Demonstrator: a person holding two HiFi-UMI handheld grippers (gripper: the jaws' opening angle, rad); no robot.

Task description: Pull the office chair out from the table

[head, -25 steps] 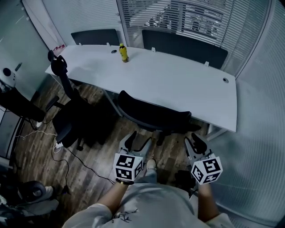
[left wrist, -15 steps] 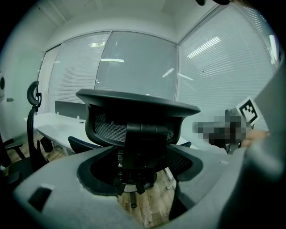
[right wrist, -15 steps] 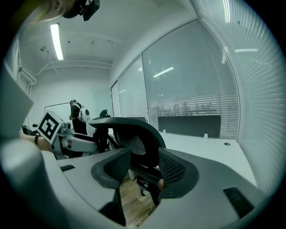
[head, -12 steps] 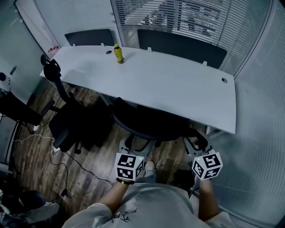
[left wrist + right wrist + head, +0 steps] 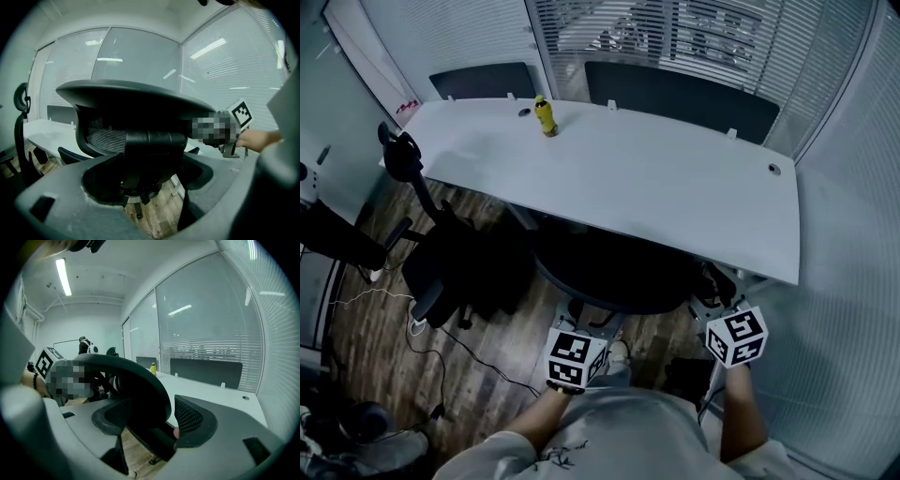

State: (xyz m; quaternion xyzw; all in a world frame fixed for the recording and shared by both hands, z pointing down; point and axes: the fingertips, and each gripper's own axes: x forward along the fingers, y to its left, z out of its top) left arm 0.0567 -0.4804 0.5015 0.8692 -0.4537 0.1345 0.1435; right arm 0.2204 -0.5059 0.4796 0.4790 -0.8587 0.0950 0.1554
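since the black mesh-backed office chair (image 5: 614, 272) sits tucked under the long white table (image 5: 675, 187), you hold your left gripper (image 5: 584, 314) and right gripper (image 5: 712, 292) at its backrest (image 5: 131, 101). both sets of jaws have just been opening and stand wide, gripping nothing, though the backrest's edge seems to lie between them, untouched. dark wood-plank floor (image 5: 366, 337) and blind-covered glass walls (image 5: 853, 281) hem the room in.

White table (image 5: 675, 187): one yellow bottle (image 5: 545, 116) stood upright at 11 o'clock. Wood floor (image 5: 366, 337): office chair (image 5: 609, 277) sat under table's 6 o'clock edge, second chair (image 5: 441, 267) at 8 o'clock.
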